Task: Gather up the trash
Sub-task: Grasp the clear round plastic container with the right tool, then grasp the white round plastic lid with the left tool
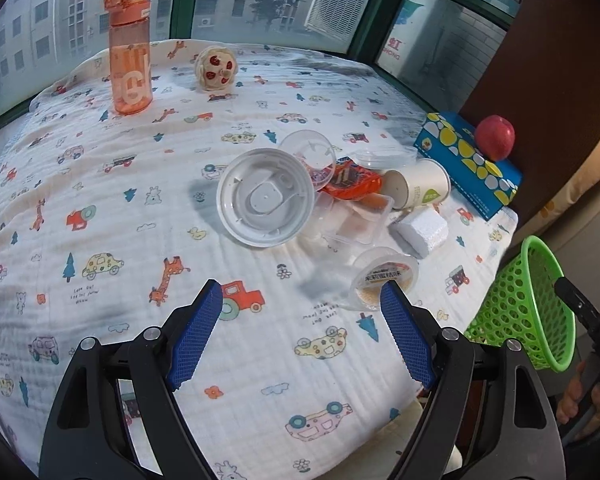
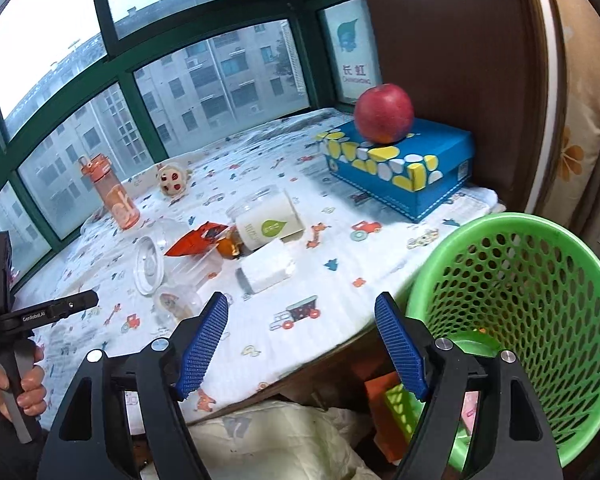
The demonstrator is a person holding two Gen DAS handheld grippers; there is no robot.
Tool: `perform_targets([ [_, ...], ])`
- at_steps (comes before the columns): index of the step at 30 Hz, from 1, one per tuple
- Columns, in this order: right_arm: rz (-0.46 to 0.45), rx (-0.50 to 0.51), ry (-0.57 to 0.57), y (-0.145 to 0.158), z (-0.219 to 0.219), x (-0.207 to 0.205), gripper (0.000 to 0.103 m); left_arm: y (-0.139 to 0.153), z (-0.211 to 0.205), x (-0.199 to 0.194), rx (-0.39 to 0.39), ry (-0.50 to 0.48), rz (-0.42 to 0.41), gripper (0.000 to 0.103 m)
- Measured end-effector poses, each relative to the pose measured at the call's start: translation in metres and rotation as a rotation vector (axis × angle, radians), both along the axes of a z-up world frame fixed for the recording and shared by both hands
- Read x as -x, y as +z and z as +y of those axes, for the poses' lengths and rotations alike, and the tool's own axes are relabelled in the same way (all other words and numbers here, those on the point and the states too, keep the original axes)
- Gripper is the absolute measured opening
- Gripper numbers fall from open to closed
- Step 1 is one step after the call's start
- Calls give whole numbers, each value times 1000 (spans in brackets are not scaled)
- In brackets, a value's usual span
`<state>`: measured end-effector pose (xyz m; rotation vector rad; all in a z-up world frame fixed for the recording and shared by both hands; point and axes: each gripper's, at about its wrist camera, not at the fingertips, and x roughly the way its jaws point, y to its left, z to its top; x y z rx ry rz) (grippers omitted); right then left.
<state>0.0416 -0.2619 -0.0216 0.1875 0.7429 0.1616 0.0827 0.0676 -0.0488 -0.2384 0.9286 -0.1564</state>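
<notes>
A pile of trash lies mid-table: a round plastic lid (image 1: 266, 197), a clear dome lid (image 1: 309, 156), an orange wrapper (image 1: 350, 182), a paper cup (image 1: 418, 189) on its side, clear trays (image 1: 354, 220), a white foam block (image 1: 422, 232) and a small jelly cup (image 1: 384, 278). The cup (image 2: 270, 222), wrapper (image 2: 198, 240) and foam block (image 2: 266, 266) also show in the right wrist view. A green mesh basket (image 2: 516, 320) hangs off the table's right edge. My left gripper (image 1: 302, 332) is open and empty, just short of the jelly cup. My right gripper (image 2: 302, 344) is open and empty beside the basket.
An orange water bottle (image 1: 130, 52) and a round toy (image 1: 216, 68) stand at the back. A blue tissue box (image 1: 466, 162) with a red apple (image 1: 495, 137) sits at the right. Windows run behind the table. Clutter lies under the table edge (image 2: 284, 376).
</notes>
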Motion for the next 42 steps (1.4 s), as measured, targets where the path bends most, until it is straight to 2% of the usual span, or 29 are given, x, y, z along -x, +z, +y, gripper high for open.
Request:
perform_targets([
  [10,51,16,137,-20,75,-21,81,-5,32,2,20,65,5,80],
  [18,113,42,208,-46,128,-41,81,-14,58,6,41,114,20,80],
  [26,181,61,207,-77,162,-64,81,-21,77,8,59,145,29,80],
  [34,205,91,178,-92,179,-82,81,-26,85,2,64,150,37,80],
  [36,204,110,169,-94,182,-84,80,-26,84,-1,60,141,37,80],
  [38,212,119,162,-97,182,-86,71,-25,82,-4,50,130,35,80],
  [40,220,116,154,-99,180,-87,67,-25,80,-9,43,118,34,80],
  [42,221,110,157,-99,178,-87,66,-25,77,-14,36,107,33,84],
])
